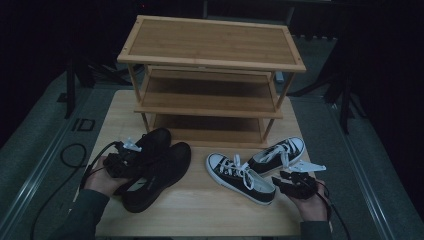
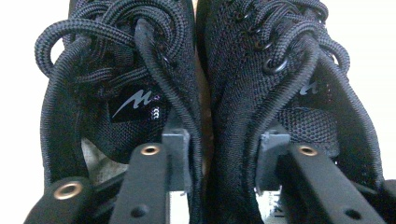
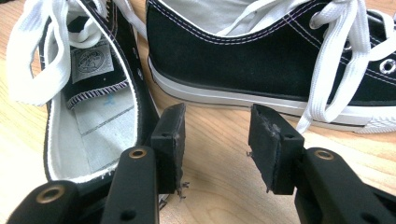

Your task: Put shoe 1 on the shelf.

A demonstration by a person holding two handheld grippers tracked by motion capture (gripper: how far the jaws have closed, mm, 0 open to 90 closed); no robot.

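Note:
Two black lace-up shoes [image 1: 162,167] lie side by side at the table's left. My left gripper [image 1: 134,162] [image 2: 217,158] reaches into them from the heel end, one jaw in each shoe. The pads [image 2: 176,156] stand against the two neighbouring inner walls [image 2: 233,154], and a thin strip of table shows between the shoes. Two black sneakers with white laces [image 1: 240,177] [image 1: 280,152] lie at the right. My right gripper [image 1: 284,176] [image 3: 217,144] hovers low at their heel ends, open, with bare table between its pads. One sneaker's opening [image 3: 88,121] is at its left, the other's side [image 3: 261,60] ahead.
A three-tier bamboo shoe rack [image 1: 210,47] stands at the back of the wooden table [image 1: 200,215], its shelves bare. Cables trail from both grippers off the table's front corners. Dark floor and stands surround the table.

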